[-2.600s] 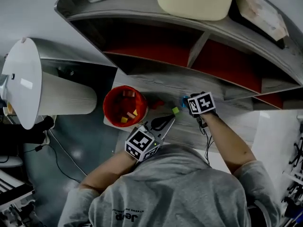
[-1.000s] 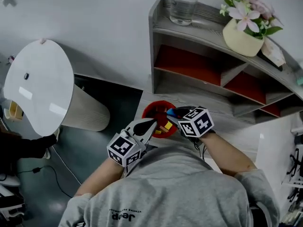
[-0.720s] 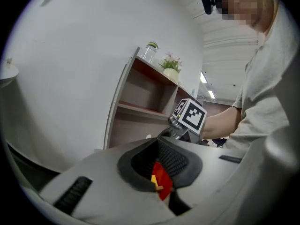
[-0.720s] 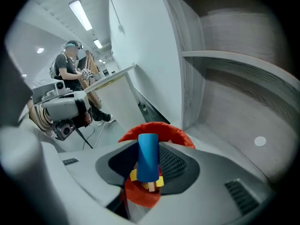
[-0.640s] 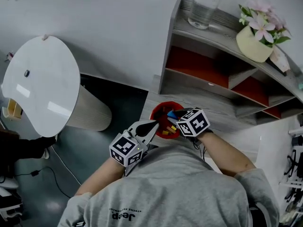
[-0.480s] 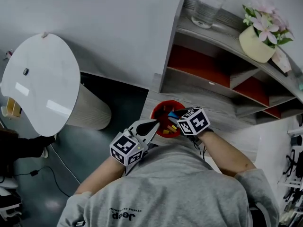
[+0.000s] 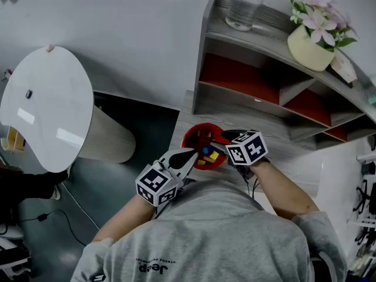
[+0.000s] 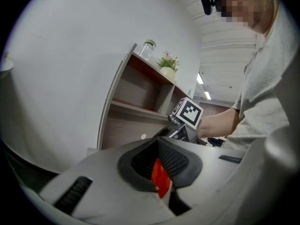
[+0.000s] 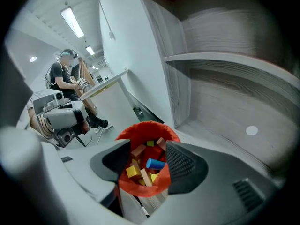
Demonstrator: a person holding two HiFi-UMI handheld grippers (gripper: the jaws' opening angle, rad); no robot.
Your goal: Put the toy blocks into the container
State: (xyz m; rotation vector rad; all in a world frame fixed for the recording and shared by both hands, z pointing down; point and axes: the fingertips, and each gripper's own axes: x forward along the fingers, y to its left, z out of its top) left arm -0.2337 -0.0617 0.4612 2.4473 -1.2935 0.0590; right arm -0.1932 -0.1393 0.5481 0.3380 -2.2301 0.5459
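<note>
The red container [image 7: 197,138] stands on the grey desk and holds several coloured blocks. My right gripper [image 7: 216,143] hovers over its right rim. Its jaws are opening and nothing is pressed between the pads. In the right gripper view the right gripper [image 9: 147,161] looks straight down into the container [image 9: 140,128], where a blue cylinder block [image 9: 154,163] lies on top of the pile. My left gripper [image 7: 191,155] waits at the container's near left rim. In the left gripper view my left gripper [image 8: 159,167] is shut on a red block [image 8: 161,178].
A grey shelf unit with red back panels [image 7: 252,87] rises just behind the container, with a glass jar [image 7: 241,4] and a flower pot [image 7: 308,40] on top. A white round table [image 7: 44,104] stands at the left. A person sits far off [image 9: 65,74].
The right gripper's jaws have spread and the blue block has left them and lies in the container. The left gripper has stayed beside the rim.
</note>
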